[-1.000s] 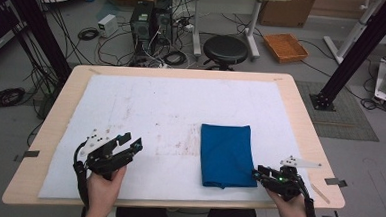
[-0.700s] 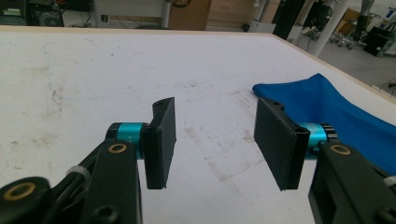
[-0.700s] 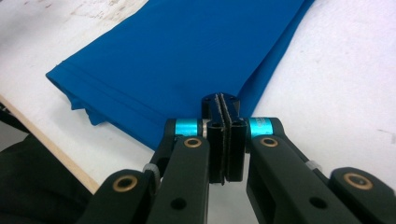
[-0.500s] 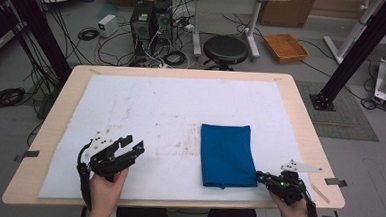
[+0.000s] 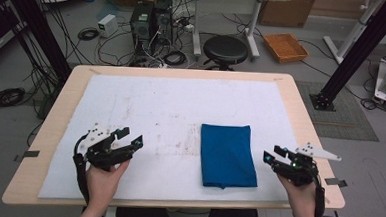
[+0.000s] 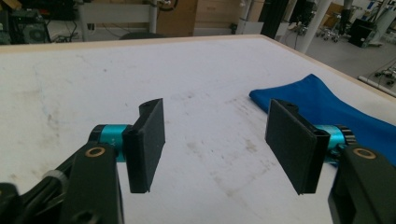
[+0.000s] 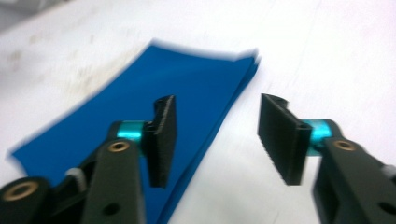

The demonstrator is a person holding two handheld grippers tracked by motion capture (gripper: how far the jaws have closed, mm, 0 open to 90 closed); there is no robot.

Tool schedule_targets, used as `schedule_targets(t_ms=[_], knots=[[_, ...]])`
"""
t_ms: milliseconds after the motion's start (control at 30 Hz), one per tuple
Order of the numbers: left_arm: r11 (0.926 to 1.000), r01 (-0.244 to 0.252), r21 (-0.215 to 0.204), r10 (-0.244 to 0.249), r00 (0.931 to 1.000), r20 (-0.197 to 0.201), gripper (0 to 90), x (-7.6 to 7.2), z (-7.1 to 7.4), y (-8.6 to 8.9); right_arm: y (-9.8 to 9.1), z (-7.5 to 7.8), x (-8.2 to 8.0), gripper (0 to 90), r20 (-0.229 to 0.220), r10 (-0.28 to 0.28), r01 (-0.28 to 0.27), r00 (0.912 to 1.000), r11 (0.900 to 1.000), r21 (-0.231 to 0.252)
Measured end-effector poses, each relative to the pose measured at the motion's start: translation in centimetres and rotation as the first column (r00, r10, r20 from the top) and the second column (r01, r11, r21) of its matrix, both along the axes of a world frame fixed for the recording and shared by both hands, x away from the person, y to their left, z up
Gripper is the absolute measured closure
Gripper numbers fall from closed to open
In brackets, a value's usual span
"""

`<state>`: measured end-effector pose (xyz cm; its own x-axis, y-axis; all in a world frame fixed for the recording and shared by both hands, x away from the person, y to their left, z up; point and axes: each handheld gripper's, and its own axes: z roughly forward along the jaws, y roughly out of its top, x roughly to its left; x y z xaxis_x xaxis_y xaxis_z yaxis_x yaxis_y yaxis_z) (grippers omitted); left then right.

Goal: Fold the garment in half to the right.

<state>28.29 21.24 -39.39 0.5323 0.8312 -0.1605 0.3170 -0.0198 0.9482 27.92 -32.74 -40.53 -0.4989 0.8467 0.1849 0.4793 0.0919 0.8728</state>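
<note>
Looks like the tail end of a fold job, or a pause between folds. Folded blue cloth rectangle lying flat on the white felt-like table cover, long side running away from the near edge, corners squared, layered edges stacked neatly in the right gripper view. No big wrinkles, just a slight ripple along the near hem.

Left black two-jaw gripper parked well to the left of the cloth, jaws spread wide, nothing between them, plain stained cover underneath in its own view. Right black two-jaw gripper just off the cloth's right edge, jaws also wide apart and empty, aimed along that edge.

Best guess: either done, or one more fold across the short way. For that, dropping a jaw under the near corners on both sides, pinching the full stack of layers, lifting evenly, laying it over toward the far end. Risk: grabbing only the top layer.
</note>
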Motion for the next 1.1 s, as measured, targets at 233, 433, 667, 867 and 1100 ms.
schedule_targets(t_ms=[233, 433, 667, 867, 1100], knots=[[0.9941, -0.017, 0.108, 0.007, 0.9959, 0.090, 36.4, 2.6, 2.2, 0.6, -0.3, 2.9, 4.4, 30.0, 0.036, 0.006, -0.007, 0.9993, 0.9990, 0.044], [0.9908, 0.018, 0.134, -0.031, 0.9949, 0.096, 36.3, 3.1, 2.1, 0.8, -0.5, 3.1, 5.2, 27.3, 0.103, 0.007, -0.010, 0.9947, 0.9996, 0.025], [0.9884, 0.025, 0.149, -0.038, 0.9959, 0.082, 36.4, 2.9, 1.4, 1.2, -1.1, 2.5, 4.9, 27.4, 0.095, -0.005, 0.008, 0.9954, 0.9994, -0.035], [0.9899, 0.030, 0.139, -0.040, 0.9967, 0.071, 36.4, 2.7, 1.2, 1.5, -1.3, 2.6, 5.0, 27.4, 0.105, -0.014, 0.019, 0.9943, 0.9987, -0.047], [0.9896, 0.023, 0.142, -0.032, 0.9978, 0.058, 36.3, 2.8, 1.0, 2.3, -0.8, 2.4, 5.0, 27.4, 0.098, -0.006, 0.013, 0.9952, 0.9972, -0.073]])
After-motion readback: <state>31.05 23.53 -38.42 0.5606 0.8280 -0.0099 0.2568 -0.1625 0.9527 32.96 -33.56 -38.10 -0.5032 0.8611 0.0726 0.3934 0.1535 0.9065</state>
